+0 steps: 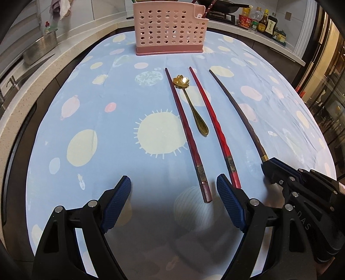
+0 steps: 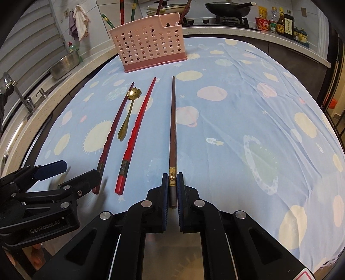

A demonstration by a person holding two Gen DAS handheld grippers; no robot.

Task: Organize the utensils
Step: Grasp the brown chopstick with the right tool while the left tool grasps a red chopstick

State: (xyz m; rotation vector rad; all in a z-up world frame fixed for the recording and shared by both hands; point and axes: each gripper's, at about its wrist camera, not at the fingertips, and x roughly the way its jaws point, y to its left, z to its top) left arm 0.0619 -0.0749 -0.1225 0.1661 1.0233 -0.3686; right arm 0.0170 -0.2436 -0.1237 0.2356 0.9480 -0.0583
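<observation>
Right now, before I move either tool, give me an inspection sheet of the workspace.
Surface: blue tablecloth with planet print, slightly wrinkled.
Job's things: pink holder at the far end, some utensils already standing in it; dark red chopstick, gold spoon and bright red chopstick lie side by side; brown chopstick lies to their right.
Clutter: nothing seen on the cloth.
Grippers: left tool open, above the near ends of the red chopsticks; right tool shut on the brown chopstick's near end.
Cables: nothing seen.
Surroundings: counter with sink, stove with pan, sauce bottles.
</observation>
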